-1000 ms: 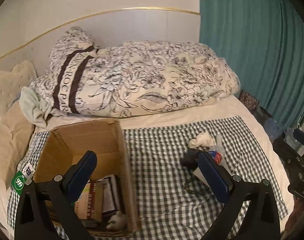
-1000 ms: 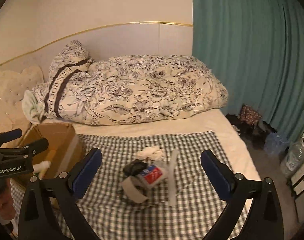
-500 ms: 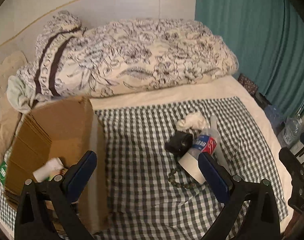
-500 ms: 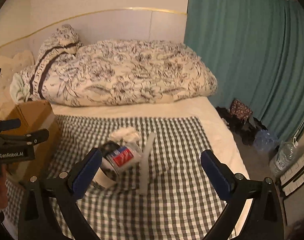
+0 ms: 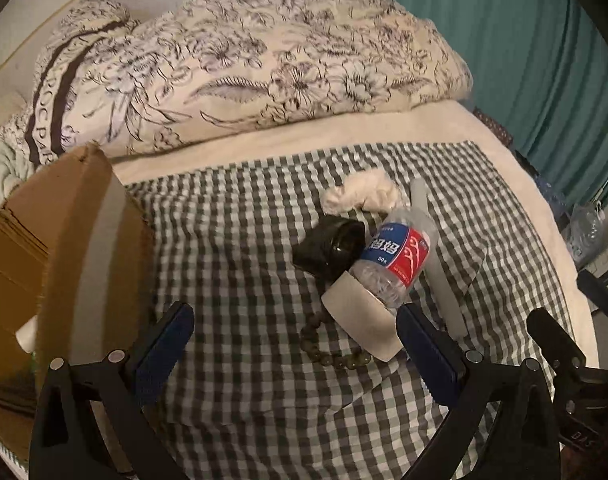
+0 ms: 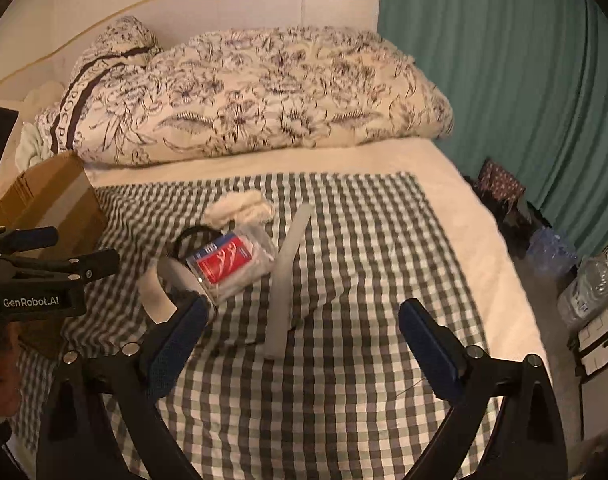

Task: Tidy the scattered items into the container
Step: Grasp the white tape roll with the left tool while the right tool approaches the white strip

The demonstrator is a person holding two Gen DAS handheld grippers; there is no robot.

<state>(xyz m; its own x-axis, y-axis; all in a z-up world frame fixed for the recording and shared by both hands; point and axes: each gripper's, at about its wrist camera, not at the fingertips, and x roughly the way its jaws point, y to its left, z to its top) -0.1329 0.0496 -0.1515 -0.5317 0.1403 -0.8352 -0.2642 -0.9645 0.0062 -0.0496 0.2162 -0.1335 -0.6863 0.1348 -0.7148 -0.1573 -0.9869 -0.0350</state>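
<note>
Fingers (image 5: 426, 346) of left gripper (image 5: 291, 344): apart, empty, over checked cloth (image 5: 231, 248). Right gripper (image 6: 301, 344): fingers apart, just closing slightly, nothing between. Ahead on cloth, clustered and touching: plastic bottle (image 5: 396, 258), paper roll (image 5: 364, 324), dark pouch (image 5: 330, 248), bead bracelet (image 5: 332, 354), white cloth (image 5: 360, 196), white tube (image 6: 287, 276). Cardboard box (image 5: 59, 248) at left on bed (image 6: 444, 184).

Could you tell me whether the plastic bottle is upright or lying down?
Lying down: the bottle rests on its side on the checked cloth.
</note>
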